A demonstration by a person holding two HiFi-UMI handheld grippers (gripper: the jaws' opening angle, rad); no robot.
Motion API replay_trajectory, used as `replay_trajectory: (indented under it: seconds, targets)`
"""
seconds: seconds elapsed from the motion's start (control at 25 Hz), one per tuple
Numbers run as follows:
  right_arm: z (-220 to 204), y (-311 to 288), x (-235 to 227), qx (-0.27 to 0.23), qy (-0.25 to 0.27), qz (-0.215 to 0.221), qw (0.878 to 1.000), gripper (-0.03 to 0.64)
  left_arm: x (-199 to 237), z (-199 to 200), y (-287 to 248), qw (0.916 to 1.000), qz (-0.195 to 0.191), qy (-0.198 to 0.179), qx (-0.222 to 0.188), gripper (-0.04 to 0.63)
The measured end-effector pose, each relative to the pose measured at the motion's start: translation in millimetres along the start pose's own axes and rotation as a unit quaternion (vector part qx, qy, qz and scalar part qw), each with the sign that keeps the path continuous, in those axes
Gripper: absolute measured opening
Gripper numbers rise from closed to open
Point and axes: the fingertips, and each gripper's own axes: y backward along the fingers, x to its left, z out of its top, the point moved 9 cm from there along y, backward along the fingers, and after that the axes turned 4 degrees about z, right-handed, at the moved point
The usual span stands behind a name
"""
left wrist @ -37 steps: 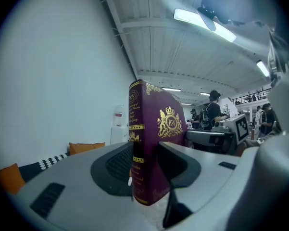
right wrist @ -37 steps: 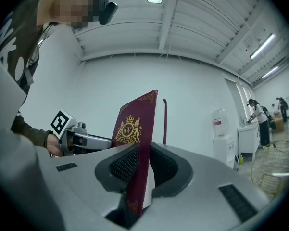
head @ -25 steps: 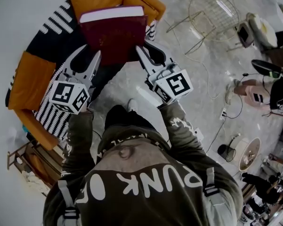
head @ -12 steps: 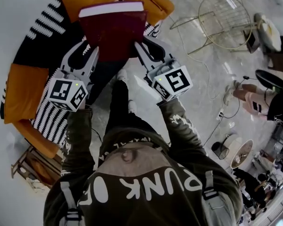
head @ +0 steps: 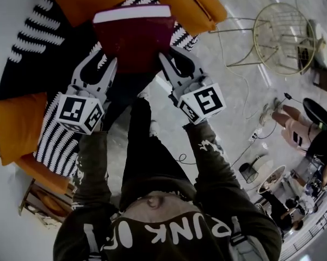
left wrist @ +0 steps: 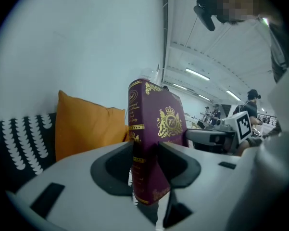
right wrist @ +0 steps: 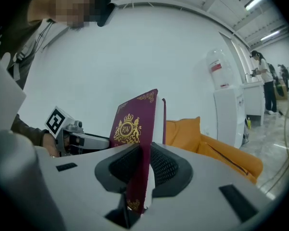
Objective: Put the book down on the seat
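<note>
Book above front edge of seat; left gripper, right gripper each pinch a near corner, so it hangs level for lowering

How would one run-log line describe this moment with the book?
left gripper: shut on book | right gripper: shut on book | book: held above sofa, not yet set down

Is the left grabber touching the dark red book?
Touching. The left gripper view shows the left gripper with its jaws pressed against both sides of the book, with no gap on either side.
</note>
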Motion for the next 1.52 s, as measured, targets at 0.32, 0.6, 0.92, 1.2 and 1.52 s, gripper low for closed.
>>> replay_trajectory:
  seconds: [0.32,0.6,0.92,1.2,1.52]
  targets:
    - [-91.0,-86.9,-79.9,0.053,-0.039,0.001,0.998,0.077,70.8,-82.1,-97.1,0.9976,0.012,0.031,0.061,0.147]
    - [-201.8,-105.5,-140.6,0.101,-0.087,-0.004,0.991,0.077,87.5,-181.5,-174.9,0.9916,0.018,0.050,0.118,0.147]
    - [-246.4,-136.6,-142.2,0.118,-0.100,-0.014,0.988,0.082,117.7,-221.3,-185.4,0.9898,0.022,0.051,0.131,0.149]
    - [-267.9,-158.2,-187.0,0.144,-0.111,0.008,0.983,0.107,132.9,-235.1,-231.7,0.9892,0.019,0.051,0.136,0.149]
    - [-271.7,-136.3,-217.4,0.120,-0.118,-0.005,0.986,0.126,144.3,-218.0,-234.4,0.9967,0.005,0.073,0.034,0.044]
